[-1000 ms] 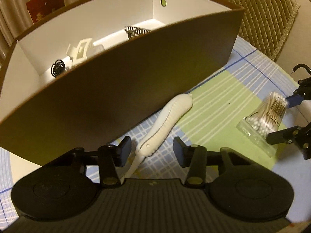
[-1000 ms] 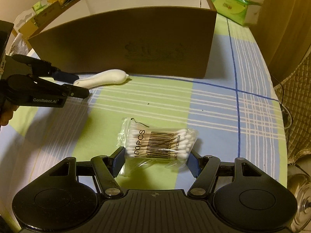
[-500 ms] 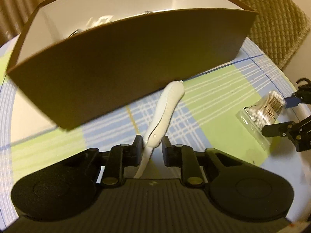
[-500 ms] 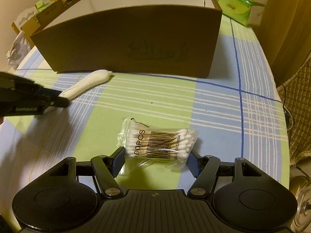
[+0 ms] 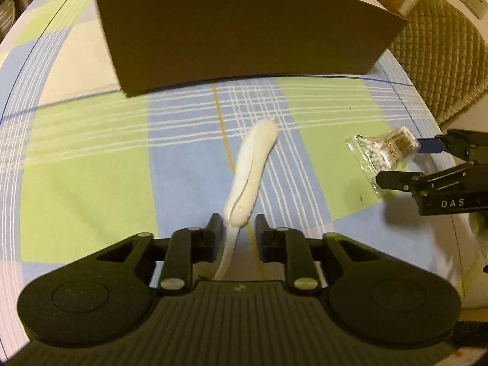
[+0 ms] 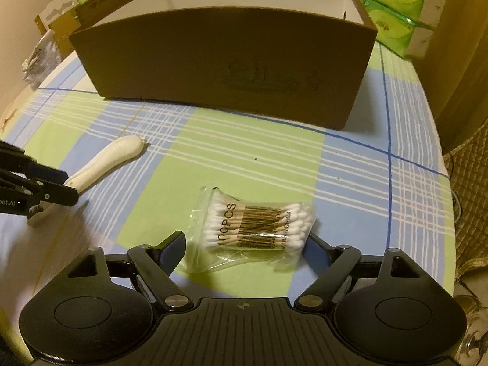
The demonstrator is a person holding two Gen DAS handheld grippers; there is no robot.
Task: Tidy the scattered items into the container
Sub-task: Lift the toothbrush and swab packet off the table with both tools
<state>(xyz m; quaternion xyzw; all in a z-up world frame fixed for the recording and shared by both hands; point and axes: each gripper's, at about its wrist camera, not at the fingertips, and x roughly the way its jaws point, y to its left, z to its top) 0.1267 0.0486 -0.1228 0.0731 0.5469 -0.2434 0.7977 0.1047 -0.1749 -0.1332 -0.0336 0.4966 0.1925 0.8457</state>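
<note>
A: Since the earlier frame, what moved?
B: You dragged the white brush (image 5: 254, 164) away from the box (image 5: 244, 30); your left gripper (image 5: 235, 233) loosened, brush between its jaws.
A: Right gripper (image 6: 244, 244)?
B: Spread wider around the swab packet (image 6: 256, 224).

Box (image 5: 244, 30) interior: hidden behind its near wall in the left view; only a strip of white inner wall shows in the right view. Brush (image 5: 253, 170): thin end runs under the left gripper body, out of sight. Swab bag (image 6: 259, 222): lettering partly unreadable through creased plastic. Right gripper (image 5: 396, 164): body cut off by the left view's edge. Emblem on the box front: too dim to read
</note>
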